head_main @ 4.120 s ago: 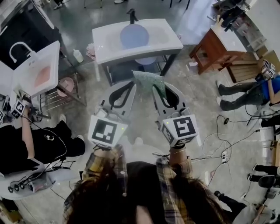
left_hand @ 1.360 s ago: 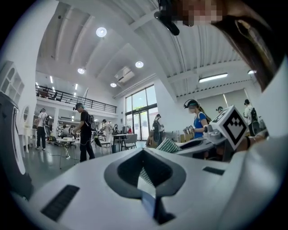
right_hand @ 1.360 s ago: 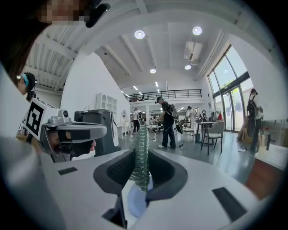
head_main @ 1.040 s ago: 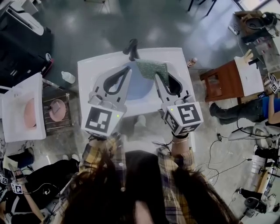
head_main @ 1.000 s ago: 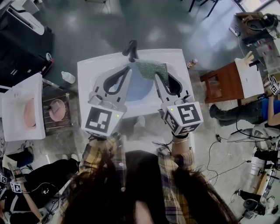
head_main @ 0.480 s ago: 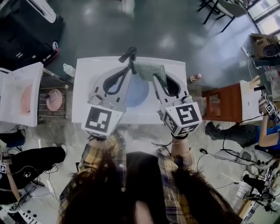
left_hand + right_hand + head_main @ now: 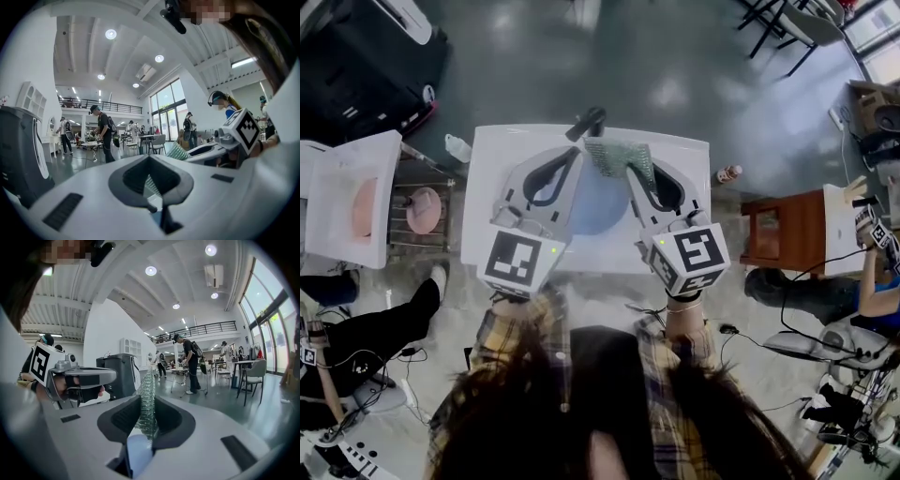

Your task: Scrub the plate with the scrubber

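Head view: the right tongs (image 7: pixel 628 172) are clamped on a green mesh scrubber (image 7: pixel 619 157), up over the far edge of the pale blue round plate (image 7: pixel 591 206) on the white counter (image 7: pixel 487 187). The left tongs (image 7: pixel 577 155) sit just beside the scrubber.

Left gripper view: pinched together, nothing in them.

Right gripper view: the scrubber stands upright in the grip, with the plate below.
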`<state>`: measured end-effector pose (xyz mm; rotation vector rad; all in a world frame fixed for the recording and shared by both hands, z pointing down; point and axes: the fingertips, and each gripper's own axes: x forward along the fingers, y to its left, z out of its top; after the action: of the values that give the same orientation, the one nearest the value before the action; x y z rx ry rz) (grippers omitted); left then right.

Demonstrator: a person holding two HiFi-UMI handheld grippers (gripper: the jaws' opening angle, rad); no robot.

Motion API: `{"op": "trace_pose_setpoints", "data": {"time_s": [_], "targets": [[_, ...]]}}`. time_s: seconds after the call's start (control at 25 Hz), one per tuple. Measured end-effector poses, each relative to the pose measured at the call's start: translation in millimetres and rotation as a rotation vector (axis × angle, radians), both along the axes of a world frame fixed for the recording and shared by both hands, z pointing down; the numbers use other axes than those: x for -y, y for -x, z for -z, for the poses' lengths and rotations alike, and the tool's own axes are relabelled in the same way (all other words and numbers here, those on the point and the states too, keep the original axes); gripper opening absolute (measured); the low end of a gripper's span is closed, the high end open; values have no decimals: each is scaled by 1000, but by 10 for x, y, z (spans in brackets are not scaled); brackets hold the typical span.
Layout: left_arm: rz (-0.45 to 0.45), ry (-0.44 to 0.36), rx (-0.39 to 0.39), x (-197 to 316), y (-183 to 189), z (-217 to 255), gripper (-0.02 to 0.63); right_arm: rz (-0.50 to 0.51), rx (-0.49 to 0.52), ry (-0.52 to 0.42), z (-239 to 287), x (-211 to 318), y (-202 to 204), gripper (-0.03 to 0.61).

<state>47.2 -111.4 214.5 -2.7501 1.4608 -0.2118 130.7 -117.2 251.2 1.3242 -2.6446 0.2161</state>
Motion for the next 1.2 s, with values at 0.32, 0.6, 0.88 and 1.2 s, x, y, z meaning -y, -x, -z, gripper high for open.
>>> {"op": "trace_pose_setpoints", "data": {"time_s": [0.32, 0.6, 0.88, 1.2], "targets": [[-9, 24, 3, -57, 105, -269, 15, -17, 3, 19, -253, -70, 77, 98], [-15, 74, 23, -67, 194, -636, 15, -54, 0, 71, -552, -82, -18, 98], [-3, 160, 24, -35, 290, -1118, 15, -92, -13, 151, -953, -104, -134, 98], [-17, 230, 55, -94, 371, -1711, 15, -73, -22, 233, -1393, -225, -79, 98]]}}
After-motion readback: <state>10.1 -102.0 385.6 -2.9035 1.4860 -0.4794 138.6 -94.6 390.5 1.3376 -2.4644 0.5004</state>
